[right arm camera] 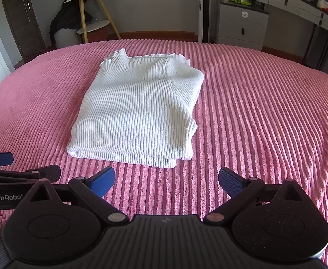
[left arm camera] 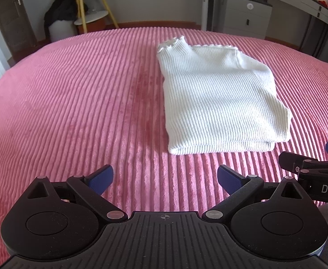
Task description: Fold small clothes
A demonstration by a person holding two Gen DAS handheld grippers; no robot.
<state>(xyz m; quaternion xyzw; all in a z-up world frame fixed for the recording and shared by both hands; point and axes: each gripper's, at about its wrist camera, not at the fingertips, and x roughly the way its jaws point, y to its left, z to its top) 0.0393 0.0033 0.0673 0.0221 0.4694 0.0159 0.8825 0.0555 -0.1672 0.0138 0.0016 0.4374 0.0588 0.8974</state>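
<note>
Both the left claw (left arm camera: 165, 179) and the right claw (right arm camera: 166, 180) hover empty with fingers spread apart over the pink bed (left arm camera: 74, 100), the folded white sweater (right arm camera: 137, 112) lying at twelve o'clock ahead.

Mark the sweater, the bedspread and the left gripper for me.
sweater (right arm camera: 137, 109): right wrist view, middle of its folded body.
bedspread (left arm camera: 74, 103): left wrist view, bare ribbed part.
left gripper (left arm camera: 165, 180): left wrist view, midway between open fingertips.

A home bedroom: pink ribbed bedspread (right arm camera: 253, 112), grey dressing table (right arm camera: 298, 6), drawer unit (right arm camera: 240, 27).
</note>
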